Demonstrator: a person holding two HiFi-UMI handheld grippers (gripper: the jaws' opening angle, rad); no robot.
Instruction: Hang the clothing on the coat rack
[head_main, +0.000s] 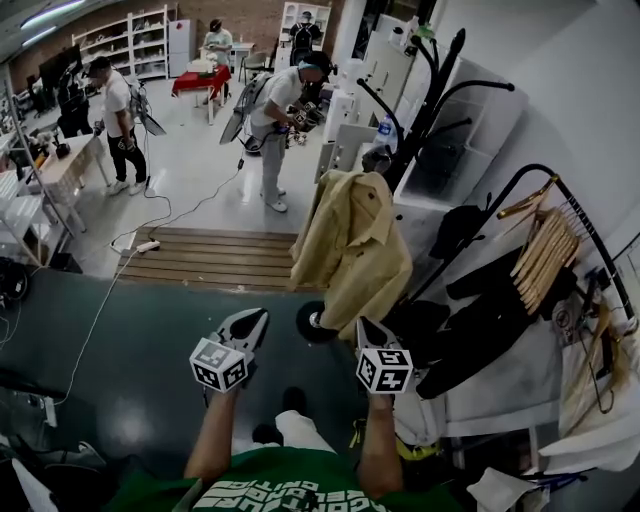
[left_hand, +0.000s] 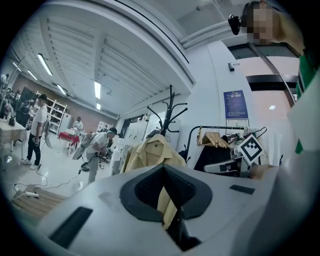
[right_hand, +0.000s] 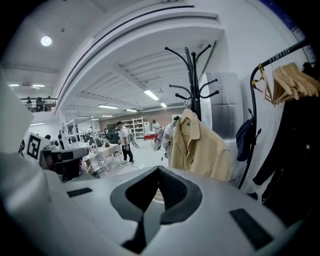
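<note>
A tan jacket (head_main: 350, 250) hangs by its collar on a black coat rack (head_main: 425, 90), with its hem falling near the rack's round base (head_main: 315, 322). Both grippers are held back from it, nearer me, and neither touches the cloth. My left gripper (head_main: 250, 322) sits left of the hem, jaws together and empty. My right gripper (head_main: 368, 330) is just below the hem, shut on nothing. In the left gripper view the jacket (left_hand: 150, 152) shows beyond the jaws; in the right gripper view the jacket (right_hand: 197, 147) hangs on the rack (right_hand: 192, 70) ahead.
A black garment rail (head_main: 545, 250) with wooden hangers and dark clothing stands to the right. A slatted wooden platform (head_main: 210, 258) lies on the floor beyond my left gripper. Two people (head_main: 275, 120) (head_main: 118, 120) stand farther back among tables and shelves.
</note>
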